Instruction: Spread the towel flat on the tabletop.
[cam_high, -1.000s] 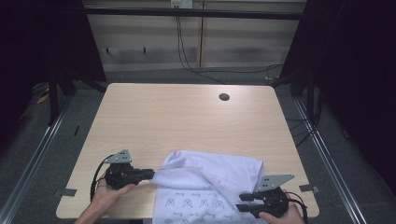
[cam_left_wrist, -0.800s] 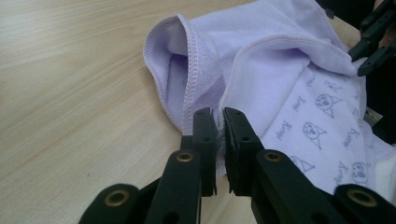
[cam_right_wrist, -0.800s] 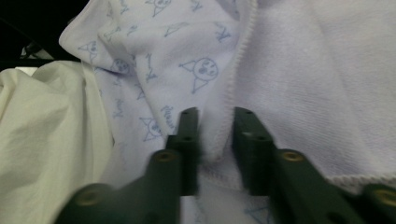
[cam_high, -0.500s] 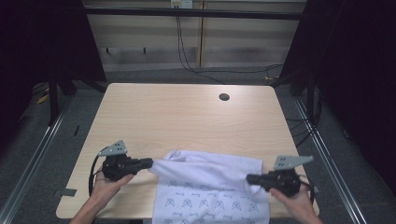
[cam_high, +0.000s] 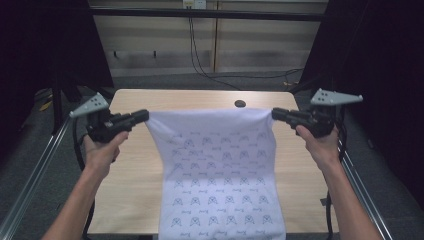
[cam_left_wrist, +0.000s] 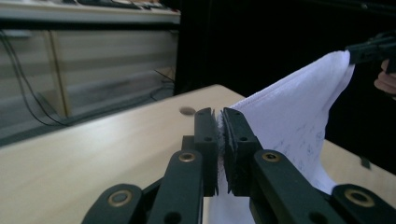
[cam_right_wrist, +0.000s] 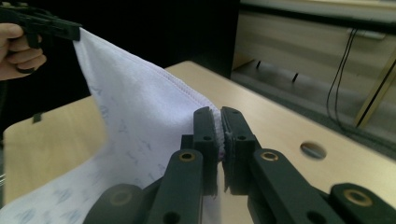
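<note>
White patterned cloth (cam_high: 220, 175) hangs mid-frame, lower edge at the bottom of the high view, top edge stretched taut between both grippers. Left gripper (cam_high: 145, 116) clamped on its top left corner, right gripper (cam_high: 275, 113) clamped on the top right corner, jaws just closed. Behind: wooden table (cam_high: 150, 97), dark hole (cam_high: 240, 104) near its far edge.

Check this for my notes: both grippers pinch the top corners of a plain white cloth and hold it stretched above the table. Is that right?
Not quite: the cloth is not plain. The high view shows rows of small dark printed figures across it. The rest holds: the left gripper and the right gripper each pinch a top corner, and the cloth hangs stretched between them above the table.
</note>
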